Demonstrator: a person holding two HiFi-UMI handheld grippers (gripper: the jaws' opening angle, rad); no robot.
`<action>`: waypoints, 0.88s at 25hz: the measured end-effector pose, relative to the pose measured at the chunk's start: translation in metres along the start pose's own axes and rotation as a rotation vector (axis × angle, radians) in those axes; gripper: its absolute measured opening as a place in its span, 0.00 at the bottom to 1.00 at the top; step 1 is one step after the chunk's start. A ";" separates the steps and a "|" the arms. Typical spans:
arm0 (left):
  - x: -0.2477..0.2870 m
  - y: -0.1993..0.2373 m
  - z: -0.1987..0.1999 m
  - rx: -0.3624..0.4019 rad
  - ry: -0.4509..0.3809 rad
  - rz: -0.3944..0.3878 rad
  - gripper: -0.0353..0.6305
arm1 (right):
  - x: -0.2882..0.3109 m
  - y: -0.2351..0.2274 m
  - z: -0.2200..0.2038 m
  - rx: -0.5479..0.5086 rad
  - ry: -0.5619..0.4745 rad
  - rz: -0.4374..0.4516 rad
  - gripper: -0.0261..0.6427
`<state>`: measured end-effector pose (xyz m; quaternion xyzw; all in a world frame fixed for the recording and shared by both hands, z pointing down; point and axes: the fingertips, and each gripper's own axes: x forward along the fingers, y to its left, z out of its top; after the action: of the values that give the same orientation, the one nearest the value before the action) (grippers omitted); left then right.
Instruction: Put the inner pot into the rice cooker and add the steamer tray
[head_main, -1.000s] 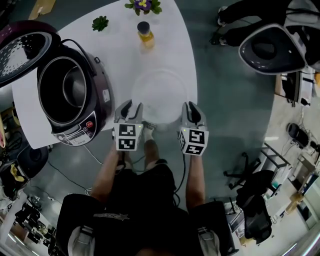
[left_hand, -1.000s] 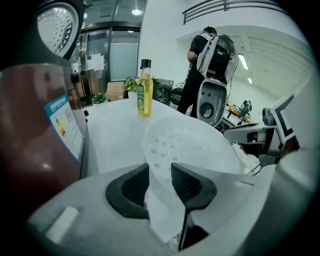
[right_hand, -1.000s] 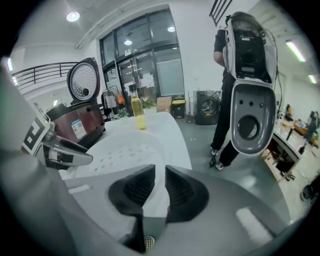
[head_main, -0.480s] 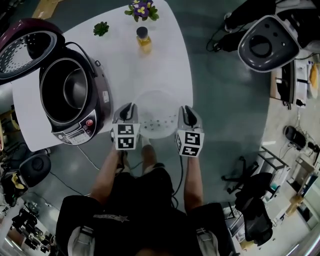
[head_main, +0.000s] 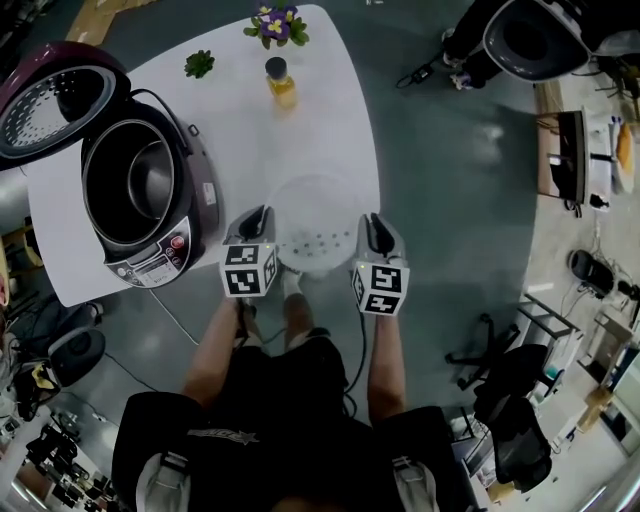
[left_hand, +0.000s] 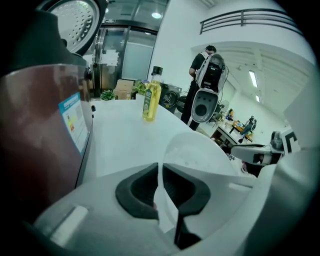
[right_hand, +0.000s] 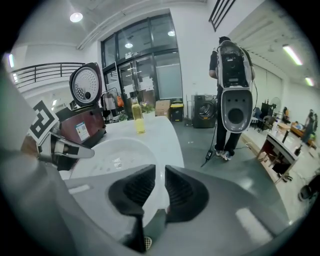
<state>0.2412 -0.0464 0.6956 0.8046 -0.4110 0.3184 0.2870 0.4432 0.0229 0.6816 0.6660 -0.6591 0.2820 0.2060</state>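
Note:
The translucent white steamer tray (head_main: 315, 225) hangs between my two grippers at the table's near edge. My left gripper (head_main: 254, 218) has the tray's left rim (left_hand: 200, 155) between its pads, and its jaws are closing on it. On the other side my right gripper (head_main: 378, 228) is shut on the right rim (right_hand: 115, 155). The dark red rice cooker (head_main: 190, 215) stands to the left with its lid (head_main: 50, 100) swung up. The metal inner pot (head_main: 135, 175) sits inside it.
On the white table (head_main: 320, 110), a yellow oil bottle (head_main: 281, 82) stands beyond the tray, with a purple flower pot (head_main: 278, 20) and a small green plant (head_main: 200, 63) farther back. A person with a grey backpack (right_hand: 232, 80) stands off to the right.
My left jaws have closed on the tray's rim. The tray has come slightly toward me, over the table's near edge. The right gripper has kept its hold.

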 end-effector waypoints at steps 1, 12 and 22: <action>-0.001 -0.002 0.002 -0.007 -0.005 -0.007 0.10 | -0.002 0.000 0.002 0.001 -0.004 -0.001 0.13; -0.027 -0.013 0.033 -0.004 -0.106 -0.030 0.10 | -0.026 0.000 0.024 0.008 -0.059 -0.019 0.13; -0.064 -0.015 0.078 -0.039 -0.217 -0.031 0.10 | -0.061 -0.004 0.062 -0.002 -0.139 -0.044 0.13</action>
<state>0.2456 -0.0650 0.5951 0.8348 -0.4333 0.2171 0.2612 0.4550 0.0290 0.5957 0.6981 -0.6575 0.2295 0.1666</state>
